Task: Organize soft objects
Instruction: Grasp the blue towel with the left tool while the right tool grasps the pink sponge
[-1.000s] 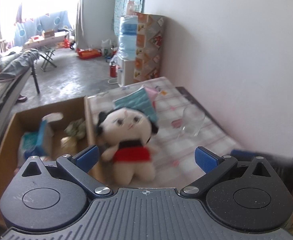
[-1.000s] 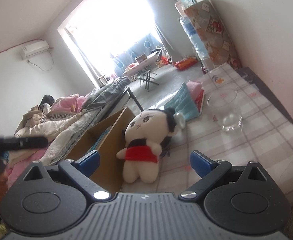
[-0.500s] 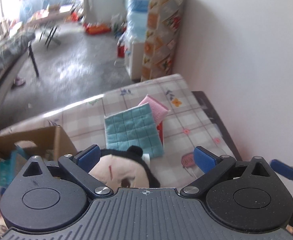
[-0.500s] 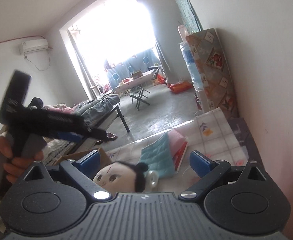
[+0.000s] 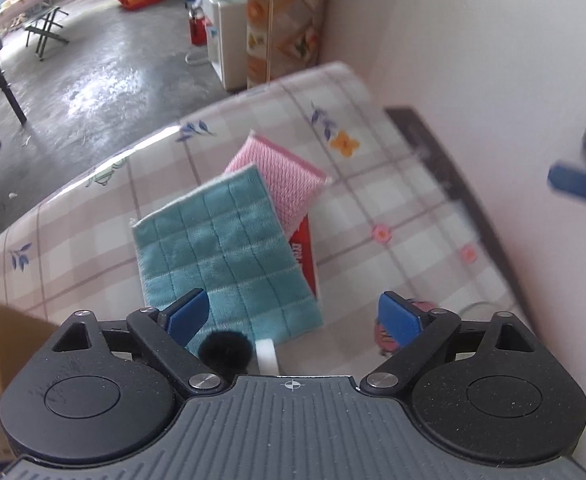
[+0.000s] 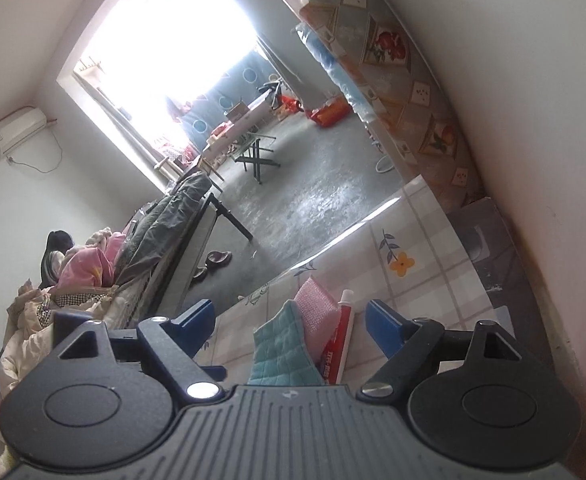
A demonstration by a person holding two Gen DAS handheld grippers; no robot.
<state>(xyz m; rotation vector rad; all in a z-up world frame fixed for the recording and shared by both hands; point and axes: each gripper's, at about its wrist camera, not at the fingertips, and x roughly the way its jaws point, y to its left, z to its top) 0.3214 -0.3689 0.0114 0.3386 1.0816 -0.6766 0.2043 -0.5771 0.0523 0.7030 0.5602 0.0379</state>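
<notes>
**Where teal cloth lies, long axis slanted**

Leans on a pink sponge point(image 5: 281, 178) and toothpaste tube point(image 6: 335, 346) on the checked table point(image 5: 393, 208), teal cloth point(image 5: 221, 248) running lower right to upper left. Left gripper point(image 5: 293, 316) and right gripper point(image 6: 289, 320) both wide, just been closing, gripping nothing.

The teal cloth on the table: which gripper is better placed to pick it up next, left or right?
Probably left. The left gripper points down over the teal cloth, open jaws just closing, nothing pinched. The right gripper views it edge-on.
</notes>
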